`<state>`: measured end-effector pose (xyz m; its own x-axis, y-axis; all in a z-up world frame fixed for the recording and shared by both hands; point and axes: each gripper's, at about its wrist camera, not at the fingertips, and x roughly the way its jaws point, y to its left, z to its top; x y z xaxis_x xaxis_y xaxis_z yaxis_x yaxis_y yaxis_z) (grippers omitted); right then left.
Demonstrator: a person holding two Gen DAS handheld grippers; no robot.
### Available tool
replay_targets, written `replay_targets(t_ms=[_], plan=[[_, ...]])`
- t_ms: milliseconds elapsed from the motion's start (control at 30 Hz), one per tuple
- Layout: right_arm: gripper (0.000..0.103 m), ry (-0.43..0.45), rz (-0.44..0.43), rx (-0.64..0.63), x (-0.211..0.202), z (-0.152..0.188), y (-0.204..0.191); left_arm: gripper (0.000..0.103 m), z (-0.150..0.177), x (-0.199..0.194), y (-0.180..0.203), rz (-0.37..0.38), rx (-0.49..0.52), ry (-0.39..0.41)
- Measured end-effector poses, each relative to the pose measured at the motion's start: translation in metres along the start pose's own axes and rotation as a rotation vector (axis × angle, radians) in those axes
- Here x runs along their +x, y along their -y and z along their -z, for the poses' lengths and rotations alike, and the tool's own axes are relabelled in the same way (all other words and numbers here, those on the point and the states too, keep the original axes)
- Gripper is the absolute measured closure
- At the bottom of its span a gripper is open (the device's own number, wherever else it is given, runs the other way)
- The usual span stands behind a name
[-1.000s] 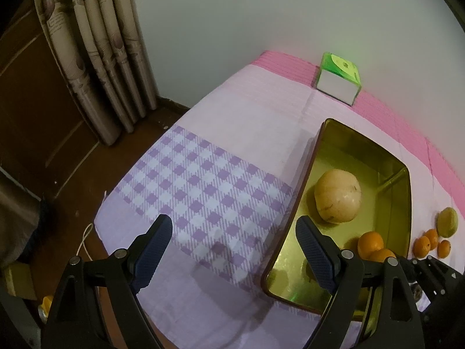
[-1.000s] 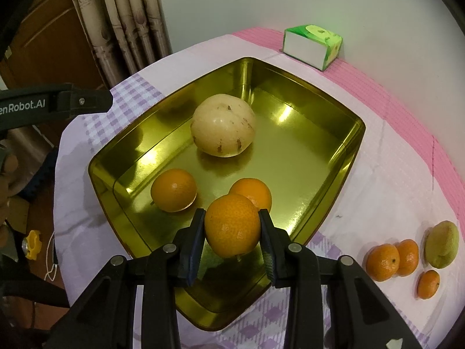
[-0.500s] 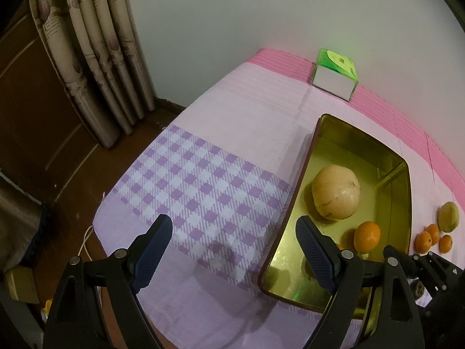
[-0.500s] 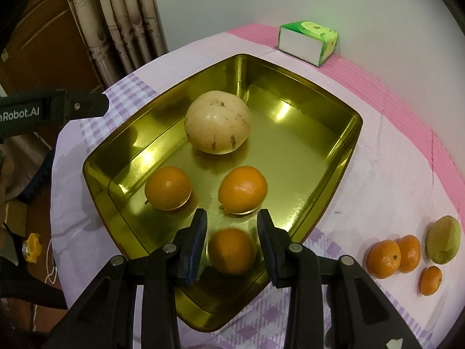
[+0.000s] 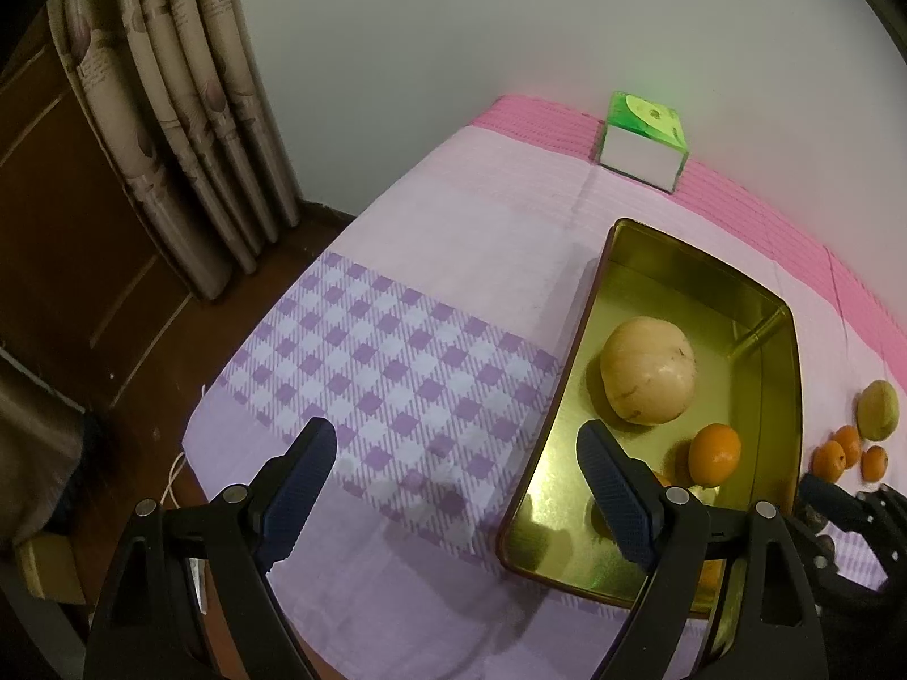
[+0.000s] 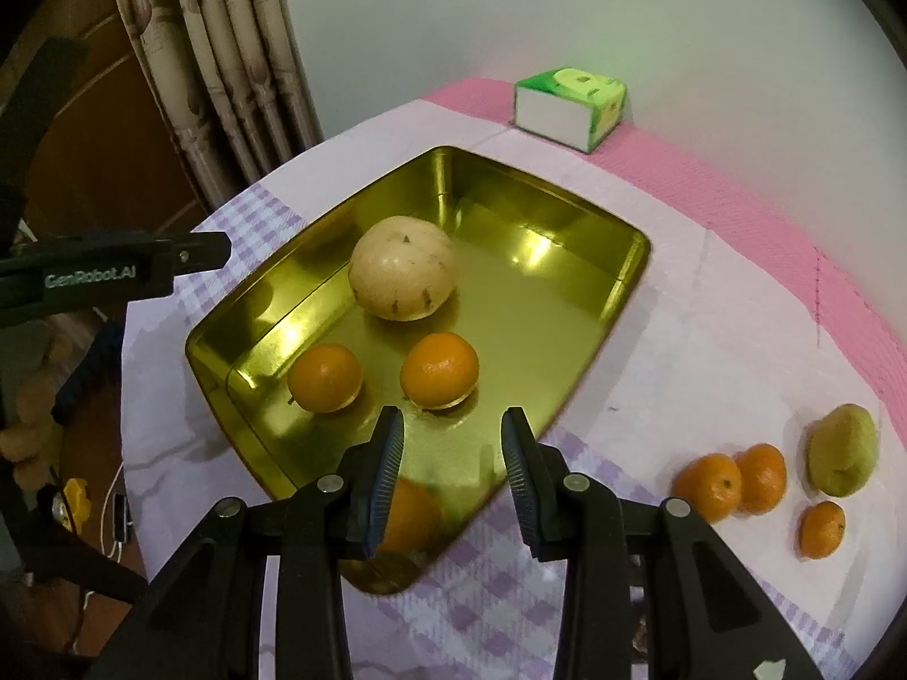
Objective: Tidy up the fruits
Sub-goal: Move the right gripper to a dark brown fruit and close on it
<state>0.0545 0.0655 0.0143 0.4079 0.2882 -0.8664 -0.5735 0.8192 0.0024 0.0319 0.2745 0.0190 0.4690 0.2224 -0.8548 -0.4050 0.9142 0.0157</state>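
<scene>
Dropped from right gripper (image 6: 452, 419) since a second ago: orange (image 6: 414, 510), now lying in tray's (image 6: 618, 289) near corner. Jaws apart, empty. Left gripper (image 5: 453, 436) spread wide, empty, above tablecloth (image 5: 397, 368).

A home room – patterned curtains (image 5: 170, 130), wooden floor (image 5: 73, 260), checked pink tablecloth (image 5: 397, 374) on the table

Blk grippers (image 6: 452, 456) (blue ribbed pads (image 6: 386, 470)).
</scene>
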Motion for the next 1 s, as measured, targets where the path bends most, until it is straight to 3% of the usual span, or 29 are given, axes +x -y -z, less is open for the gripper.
replay_targets(t_ms=[167,633,1000], plan=[[0.069,0.007,0.018,0.045,0.017,-0.015,-0.001,0.016,0.001,-0.005,0.006,-0.004,0.019,0.02],[0.066,-0.017,0.163,0.236,-0.029,0.059,0.091,0.016,0.002,-0.008,0.013,-0.004,0.055,0.028],[0.065,-0.077,0.105,0.242,-0.006,0.08,0.085,0.016,0.004,-0.007,0.017,-0.001,0.068,0.023]])
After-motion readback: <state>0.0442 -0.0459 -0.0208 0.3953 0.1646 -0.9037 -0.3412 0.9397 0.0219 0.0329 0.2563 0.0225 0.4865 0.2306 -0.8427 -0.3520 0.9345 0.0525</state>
